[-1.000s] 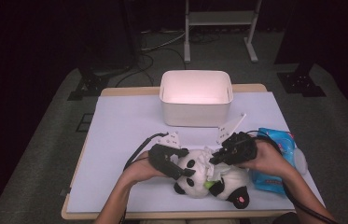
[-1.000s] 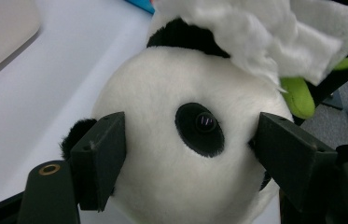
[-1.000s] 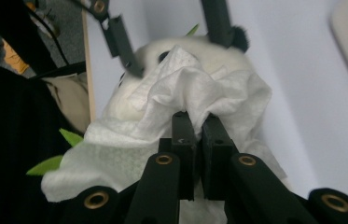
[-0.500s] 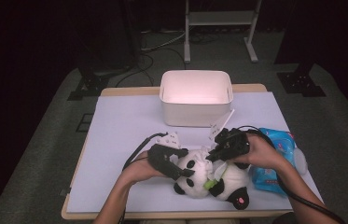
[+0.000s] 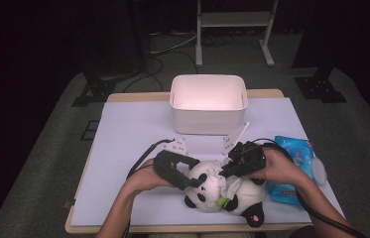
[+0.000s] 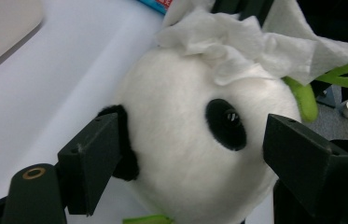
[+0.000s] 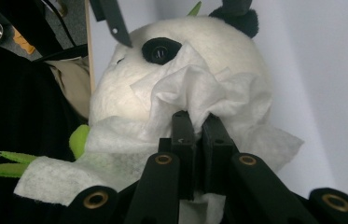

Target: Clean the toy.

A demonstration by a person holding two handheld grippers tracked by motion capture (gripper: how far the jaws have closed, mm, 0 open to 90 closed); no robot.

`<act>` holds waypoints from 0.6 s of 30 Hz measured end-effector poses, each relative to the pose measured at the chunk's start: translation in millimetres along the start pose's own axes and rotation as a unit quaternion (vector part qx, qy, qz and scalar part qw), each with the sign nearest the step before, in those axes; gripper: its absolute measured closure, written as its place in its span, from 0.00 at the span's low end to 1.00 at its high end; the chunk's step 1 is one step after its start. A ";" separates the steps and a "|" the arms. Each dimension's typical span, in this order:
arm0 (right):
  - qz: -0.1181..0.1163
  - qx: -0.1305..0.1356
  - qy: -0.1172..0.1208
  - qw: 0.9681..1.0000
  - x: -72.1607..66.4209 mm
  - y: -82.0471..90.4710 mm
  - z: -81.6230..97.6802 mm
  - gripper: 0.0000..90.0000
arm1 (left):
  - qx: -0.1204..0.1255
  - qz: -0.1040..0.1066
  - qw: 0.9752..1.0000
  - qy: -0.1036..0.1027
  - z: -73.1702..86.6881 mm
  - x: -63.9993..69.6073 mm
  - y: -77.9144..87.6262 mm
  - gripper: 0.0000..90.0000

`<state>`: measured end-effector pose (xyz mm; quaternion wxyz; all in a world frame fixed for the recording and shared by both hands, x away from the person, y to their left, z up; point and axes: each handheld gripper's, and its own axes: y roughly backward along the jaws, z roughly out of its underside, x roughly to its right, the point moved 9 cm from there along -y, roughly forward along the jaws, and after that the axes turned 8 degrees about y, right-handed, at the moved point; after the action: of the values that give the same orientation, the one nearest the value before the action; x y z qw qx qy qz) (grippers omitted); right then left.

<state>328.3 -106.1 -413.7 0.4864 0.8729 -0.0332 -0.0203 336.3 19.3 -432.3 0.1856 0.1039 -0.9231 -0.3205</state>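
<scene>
The right gripper (image 7: 198,122) is clenched on a white tissue (image 7: 199,100), its two black jaws pressed nearly together with the crumpled sheet bunched between them and pushed against the face of a plush panda (image 7: 181,60), just below the toy's black eye patch. In the high view this gripper (image 5: 226,173) sits right of centre in the lower part of the frame, its tips over the panda's head, with the tissue (image 5: 218,172) a small white fold on the head. The left gripper (image 6: 190,154) is released: its jaws have just been opening and stand wide on either side of the panda's head (image 6: 195,154), one beside the black ear at lower left, the other at lower right beyond the eye patch, the pads not clearly pressing the fur. In the high view the left gripper (image 5: 198,181) comes in from the left of the panda (image 5: 224,194), which lies on the pale sheet covering the bench (image 5: 133,134) near its lower edge, a green felt piece at its chest. A white bin (image 5: 208,103) stands behind it in the middle of the frame, and a blue wipes packet (image 5: 294,153) lies at the right, partly under the right hand.
</scene>
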 end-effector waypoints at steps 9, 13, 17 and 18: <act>-0.002 -0.001 0.013 1.000 -10.8 1.3 -0.2 0.95 | -0.020 0.012 0.999 0.022 7.0 -6.7 -5.1 0.11; -0.005 -0.001 0.017 1.000 -14.0 1.2 -0.7 0.94 | -0.027 0.032 0.999 0.031 8.3 -6.0 -9.3 0.10; -0.009 -0.001 0.022 1.000 -16.3 0.1 -1.9 0.94 | -0.034 0.057 0.997 0.031 7.8 -2.1 -16.7 0.08; -0.010 -0.001 0.022 1.000 -16.7 0.0 -1.9 0.94 | -0.038 0.065 0.997 0.028 7.9 -1.2 -18.7 0.08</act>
<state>311.8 -103.2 -412.7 0.4877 0.8729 -0.0141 -0.0060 335.5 9.7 -450.2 0.2359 0.0451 -0.9095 -0.3393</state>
